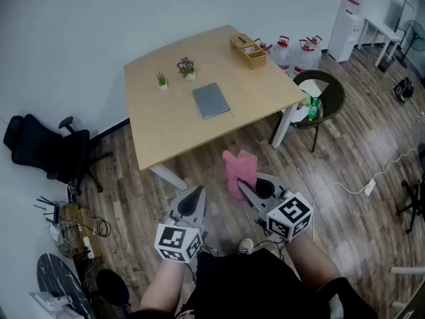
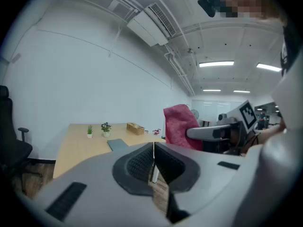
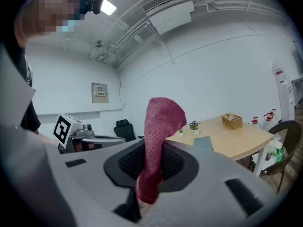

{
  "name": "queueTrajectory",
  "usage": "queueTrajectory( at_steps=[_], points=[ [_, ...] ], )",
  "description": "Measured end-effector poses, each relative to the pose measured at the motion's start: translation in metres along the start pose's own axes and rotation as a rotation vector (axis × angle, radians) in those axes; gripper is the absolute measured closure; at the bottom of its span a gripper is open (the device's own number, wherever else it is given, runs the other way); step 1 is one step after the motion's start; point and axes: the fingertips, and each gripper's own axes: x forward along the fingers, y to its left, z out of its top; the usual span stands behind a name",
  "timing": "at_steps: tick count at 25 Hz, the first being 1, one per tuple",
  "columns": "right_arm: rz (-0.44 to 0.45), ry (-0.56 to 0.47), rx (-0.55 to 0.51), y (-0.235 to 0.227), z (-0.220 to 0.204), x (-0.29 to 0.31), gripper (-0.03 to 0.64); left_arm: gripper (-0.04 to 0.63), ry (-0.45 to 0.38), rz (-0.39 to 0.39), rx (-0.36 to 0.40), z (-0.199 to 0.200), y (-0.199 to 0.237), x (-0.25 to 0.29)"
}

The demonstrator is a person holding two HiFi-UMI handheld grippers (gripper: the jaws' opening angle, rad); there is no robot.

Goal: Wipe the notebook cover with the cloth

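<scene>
While the person stands back from the light wooden rectangular bench (image 1: 166, 121), both grippers hang over the plank floor on its near side, well apart from its edge. The right gripper (image 1: 247, 190) has its jaws closed on the dark-pink knitted cloth (image 1: 239, 168). The dark ribbed pads press on the fabric from both sides. A short end of the cloth trails back between them, and the rest stands up past the jaw tips and folds over toward the bench. The left gripper (image 1: 197, 195) holds nothing. Its jaws are pressed together, pad against pad, with only a thin seam between them, and they point toward the bench.

The flat grey rectangular notebook (image 1: 211, 100) lies closed near the middle of the bench top, well apart from the cloth and from both pairs of jaws. Beyond it, toward the bench's far left side, stand a small green potted plant (image 1: 162, 80) and a small flowering potted plant (image 1: 186, 67). A woven rectangular basket (image 1: 248, 51) sits at the bench's far right corner.
</scene>
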Motion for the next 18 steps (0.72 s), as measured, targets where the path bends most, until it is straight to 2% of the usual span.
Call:
queueTrajectory(
  at_steps=[7, 11, 18],
  points=[
    [0.025, -0.017, 0.03, -0.009, 0.002, -0.004, 0.548, 0.586, -0.001, 0.025, -0.005, 0.001, -0.001, 0.005],
    [0.021, -0.03, 0.053, -0.02, 0.002, -0.005, 0.548, 0.586, 0.018, 0.017, -0.001, -0.002, -0.006, 0.01],
    [0.002, -0.027, 0.052, -0.037, 0.002, 0.013, 0.548, 0.586, 0.019, -0.01, -0.015, -0.001, 0.009, 0.036]
  ],
)
